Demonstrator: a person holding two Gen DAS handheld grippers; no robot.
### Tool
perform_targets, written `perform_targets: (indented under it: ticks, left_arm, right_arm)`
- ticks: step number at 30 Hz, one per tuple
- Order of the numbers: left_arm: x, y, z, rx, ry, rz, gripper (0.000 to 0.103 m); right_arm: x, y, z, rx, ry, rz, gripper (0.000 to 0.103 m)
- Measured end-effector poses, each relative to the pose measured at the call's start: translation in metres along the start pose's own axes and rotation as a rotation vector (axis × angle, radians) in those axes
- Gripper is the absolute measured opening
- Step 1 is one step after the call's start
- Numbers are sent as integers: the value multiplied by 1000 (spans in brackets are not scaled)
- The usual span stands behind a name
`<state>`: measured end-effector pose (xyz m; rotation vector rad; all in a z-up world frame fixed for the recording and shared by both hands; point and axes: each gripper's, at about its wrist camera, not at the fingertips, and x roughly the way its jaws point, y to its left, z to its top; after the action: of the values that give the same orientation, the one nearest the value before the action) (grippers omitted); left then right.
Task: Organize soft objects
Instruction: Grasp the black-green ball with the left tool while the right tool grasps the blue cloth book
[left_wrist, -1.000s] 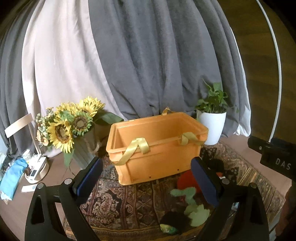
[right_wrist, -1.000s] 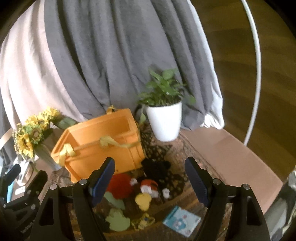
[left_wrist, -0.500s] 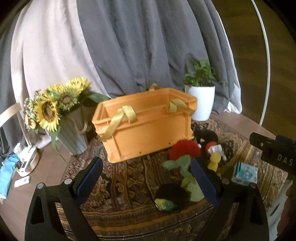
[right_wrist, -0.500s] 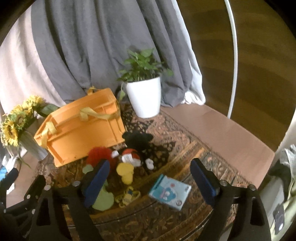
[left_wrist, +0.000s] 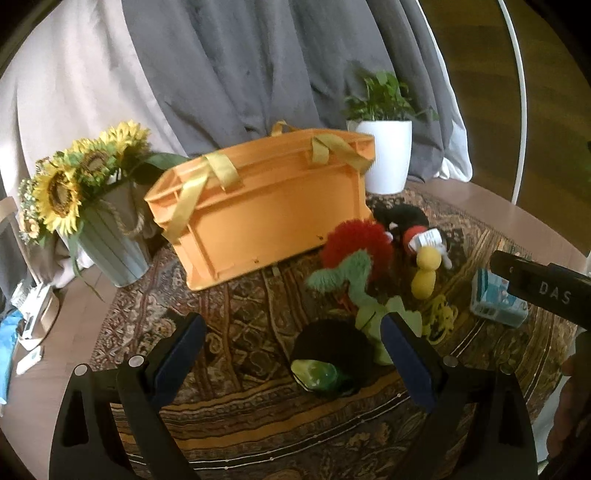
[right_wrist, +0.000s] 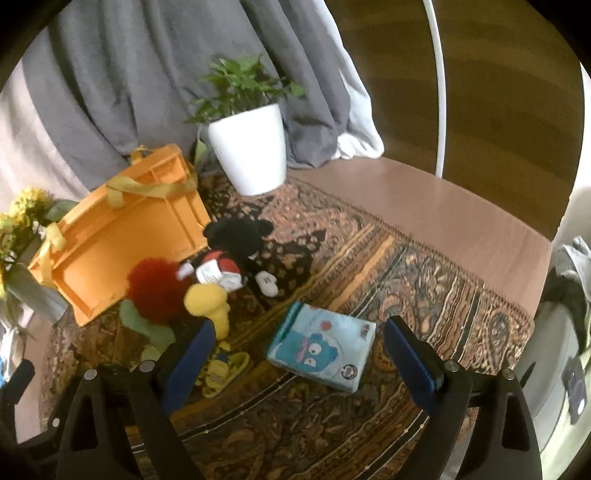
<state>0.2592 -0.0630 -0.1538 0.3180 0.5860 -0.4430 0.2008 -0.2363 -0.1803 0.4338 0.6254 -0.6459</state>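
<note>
Patterned rug (right_wrist: 369, 258); both grippers wide apart, holding nothing

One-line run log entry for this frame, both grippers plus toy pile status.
left gripper: open, empty, over black plush | right gripper: open, empty, over blue pack | orange crate: no toys seen inside | toys: on rug

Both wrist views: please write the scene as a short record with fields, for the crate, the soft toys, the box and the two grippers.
crate: orange crate upright on the rug, yellow straps over its rim
toys: red pompom, mouse plush, yellow plush, green plush, all on the rug beside the crate
box: blue box lying flat on the rug
left gripper: open, holds nothing
right gripper: open, holds nothing, blue box ahead of it
</note>
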Motion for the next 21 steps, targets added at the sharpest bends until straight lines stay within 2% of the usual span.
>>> perform_targets:
  ticks: [13,21]
  left_arm:
    - [27,-6,-13,16,54,-47,96]
    - [39,-9,-22,9,92,-81,89]
  right_arm:
    - [27,-4,-11,6,45,-72,93]
    - [41,-2,-13,-6,67,-95,93]
